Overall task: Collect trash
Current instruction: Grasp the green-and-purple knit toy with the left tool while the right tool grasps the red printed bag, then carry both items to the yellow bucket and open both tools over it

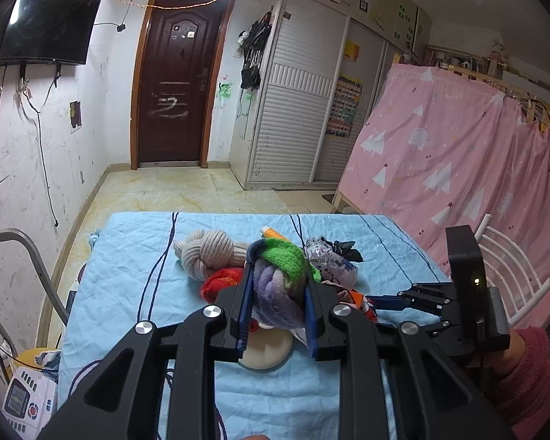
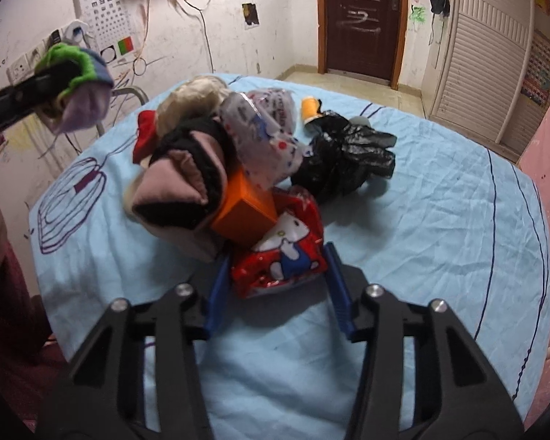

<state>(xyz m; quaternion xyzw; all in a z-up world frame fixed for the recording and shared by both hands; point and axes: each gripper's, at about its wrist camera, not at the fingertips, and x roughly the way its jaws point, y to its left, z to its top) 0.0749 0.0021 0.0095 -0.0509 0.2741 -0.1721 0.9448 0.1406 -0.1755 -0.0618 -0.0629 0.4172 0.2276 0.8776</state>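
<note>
Two grippers busy over the bed (image 1: 135,264)! Left gripper (image 1: 277,315) has its fingers pinched tight on a green-and-purple knitted bundle (image 1: 278,278), lifted clear of the heap. Right gripper (image 2: 275,275) straddles the red cartoon wrapper (image 2: 282,253), fingers narrowed against its sides — likely the trash pick. Black bag (image 2: 344,161) lies just beyond, probably the collecting sack.

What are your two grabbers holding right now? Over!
Left gripper shut on green-and-purple sock bundle, lifted. Right gripper clamped on red cartoon wrapper. Orange box and folded clothes leaning against the wrapper.
</note>
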